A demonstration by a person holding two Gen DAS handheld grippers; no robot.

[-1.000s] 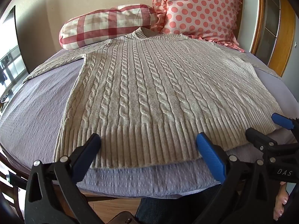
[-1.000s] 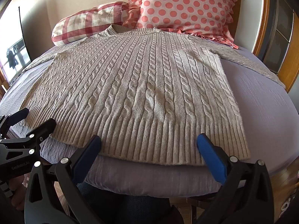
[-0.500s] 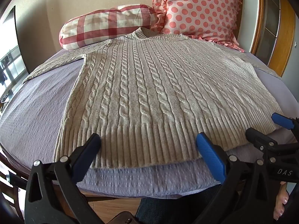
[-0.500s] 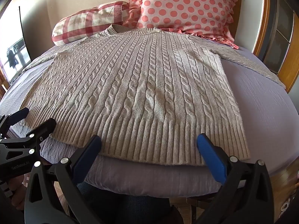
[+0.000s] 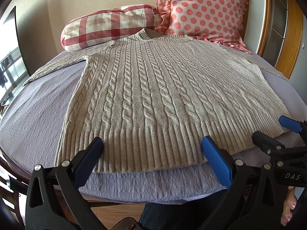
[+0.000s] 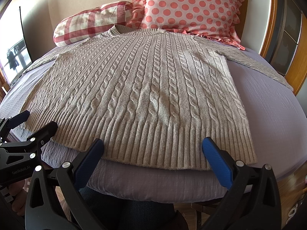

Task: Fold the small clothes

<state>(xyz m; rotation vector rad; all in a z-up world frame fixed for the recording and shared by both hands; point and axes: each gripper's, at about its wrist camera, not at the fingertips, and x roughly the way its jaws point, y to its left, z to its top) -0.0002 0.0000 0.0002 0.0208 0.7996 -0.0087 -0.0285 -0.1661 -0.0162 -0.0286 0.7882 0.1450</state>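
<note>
Nothing visible has changed from the frames half a second and a full second earlier: the sweater, the pillows and both grippers sit in the same places in both views.

The beige cable-knit sweater (image 5: 153,95) lies spread flat, front up, on the lilac bedspread (image 5: 34,115), filling the middle of each frame. Its neckline points to the top of the frame, toward the red-and-white checked pillow (image 5: 107,26) at upper left and the pink polka-dot pillow (image 5: 207,9) at upper right. The ribbed hem runs along the near edge of the bed, and both sleeves stretch out sideways to the frame's left and right.

The left gripper (image 5: 151,149) is spread wide, its blue-padded fingers (image 5: 214,159) at the bottom of the frame, at the level of the hem. It grasps nothing; whether the tips touch the knit cannot be told. The right gripper (image 6: 152,149) is likewise wide open and empty, poised at the hem (image 6: 157,153) in the lower part of its own view. In the left wrist view the right gripper shows at the lower right edge near the sweater's corner; in the right wrist view the left gripper appears at the lower left edge beside the opposite corner, also with its fingers apart.
</note>
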